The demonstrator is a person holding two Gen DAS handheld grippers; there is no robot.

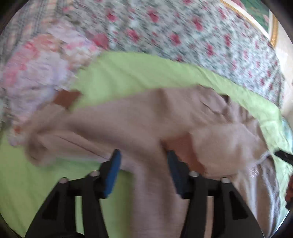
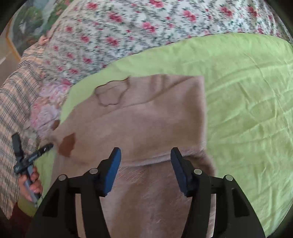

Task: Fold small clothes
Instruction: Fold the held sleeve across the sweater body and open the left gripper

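Note:
A beige-pink small garment (image 1: 139,117) lies crumpled on a light green sheet (image 1: 128,73). My left gripper (image 1: 143,155) is open, its blue pads on either side of a fold of the cloth. In the right wrist view the same garment (image 2: 146,117) lies flatter, with a stitched flower outline (image 2: 111,93) and a brown patch (image 2: 66,144). My right gripper (image 2: 145,155) is open over the garment's near hem. The left gripper (image 2: 27,157), held in a hand, shows at the garment's left edge.
A floral bedspread with red roses (image 2: 128,27) covers the bed beyond the green sheet (image 2: 247,109). A pink-lilac floral garment (image 1: 36,73) lies at the left, next to plaid fabric (image 2: 12,102). A framed picture (image 1: 260,16) is at the far corner.

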